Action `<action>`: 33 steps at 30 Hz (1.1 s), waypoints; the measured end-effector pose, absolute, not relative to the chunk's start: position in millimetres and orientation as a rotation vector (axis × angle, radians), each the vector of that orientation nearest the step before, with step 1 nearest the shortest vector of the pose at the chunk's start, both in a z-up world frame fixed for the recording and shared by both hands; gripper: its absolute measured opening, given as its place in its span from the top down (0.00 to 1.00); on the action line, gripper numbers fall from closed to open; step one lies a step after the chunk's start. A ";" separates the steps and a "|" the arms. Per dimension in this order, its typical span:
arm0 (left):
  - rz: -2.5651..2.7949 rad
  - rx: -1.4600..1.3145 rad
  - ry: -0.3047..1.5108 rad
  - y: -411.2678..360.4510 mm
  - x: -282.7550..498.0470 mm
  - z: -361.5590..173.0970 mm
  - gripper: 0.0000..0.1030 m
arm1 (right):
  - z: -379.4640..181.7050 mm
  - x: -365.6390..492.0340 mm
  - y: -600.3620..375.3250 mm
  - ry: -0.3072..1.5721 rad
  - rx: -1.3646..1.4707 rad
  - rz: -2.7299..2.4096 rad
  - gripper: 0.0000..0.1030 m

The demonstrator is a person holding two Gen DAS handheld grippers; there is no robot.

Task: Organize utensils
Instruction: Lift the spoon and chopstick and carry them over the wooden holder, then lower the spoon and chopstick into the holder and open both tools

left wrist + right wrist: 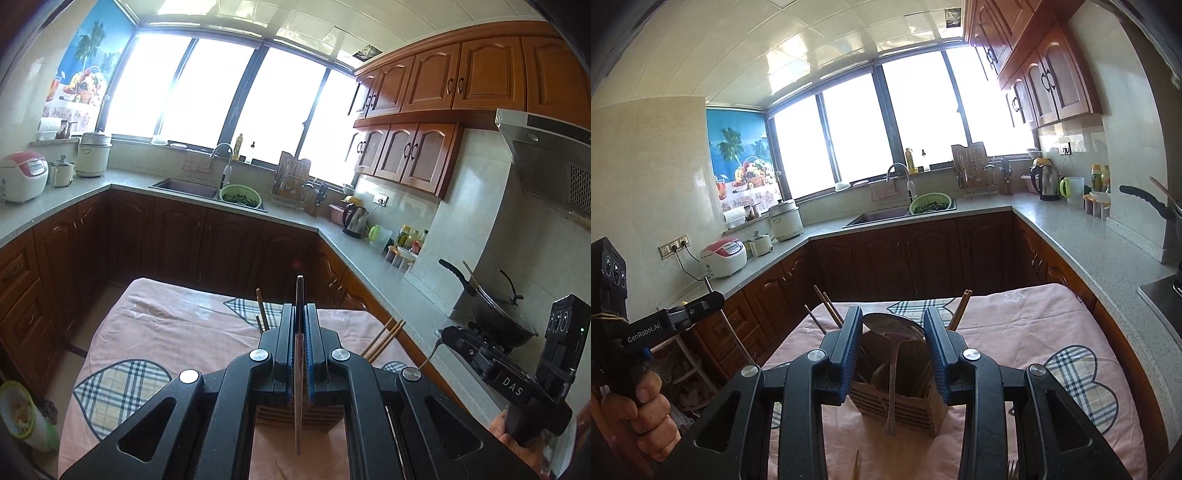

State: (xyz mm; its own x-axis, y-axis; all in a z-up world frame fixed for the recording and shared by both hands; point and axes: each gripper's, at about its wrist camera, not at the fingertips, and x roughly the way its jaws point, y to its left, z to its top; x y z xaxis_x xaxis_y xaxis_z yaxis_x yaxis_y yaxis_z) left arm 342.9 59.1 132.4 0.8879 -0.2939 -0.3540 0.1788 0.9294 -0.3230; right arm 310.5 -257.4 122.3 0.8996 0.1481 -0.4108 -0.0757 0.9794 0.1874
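Observation:
In the left wrist view my left gripper point(300, 314) is shut on a thin brownish utensil point(298, 406) seen edge-on, held upright above the slatted wooden holder point(273, 417). In the right wrist view my right gripper point(893, 312) is shut on a metal spoon point(886, 325) by its bowl, and the handle hangs down in front of the wooden holder point(908, 410). Chopsticks point(829, 312) stick up from the holder on both sides. Each gripper also shows in the other's view, hand-held: the right gripper point(448, 334), the left gripper point(714, 297).
The holder stands on a table with a pink cloth point(1015, 332). A loose chopstick point(855, 465) and a fork point(1012, 472) lie near its front. The grey countertop point(1108, 273) runs close along the right, with a black wok point(498, 317) on the stove.

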 end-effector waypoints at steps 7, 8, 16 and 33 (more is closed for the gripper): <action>-0.248 -0.273 0.341 49.5 376.6 133.6 0.97 | 132.7 339.7 -259.8 0.411 0.158 0.111 0.66; -0.245 -0.272 0.333 48.4 381.4 132.6 0.97 | 132.8 342.8 -261.0 0.410 0.157 0.110 0.66; -0.236 -0.298 0.323 41.4 419.3 103.8 0.97 | 123.0 367.9 -262.7 0.419 0.154 0.097 0.66; -0.215 -0.213 0.443 -8.8 482.2 36.2 0.97 | 59.6 395.8 -259.1 0.554 0.186 0.105 0.66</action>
State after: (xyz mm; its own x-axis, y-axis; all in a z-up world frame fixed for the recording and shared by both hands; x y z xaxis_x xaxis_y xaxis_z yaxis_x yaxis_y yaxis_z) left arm 482.2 -8.8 36.2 0.8818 -0.2510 -0.3994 0.1591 0.9553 -0.2490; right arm 395.8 -259.1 59.6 0.8455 0.1488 -0.5128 -0.0487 0.9779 0.2035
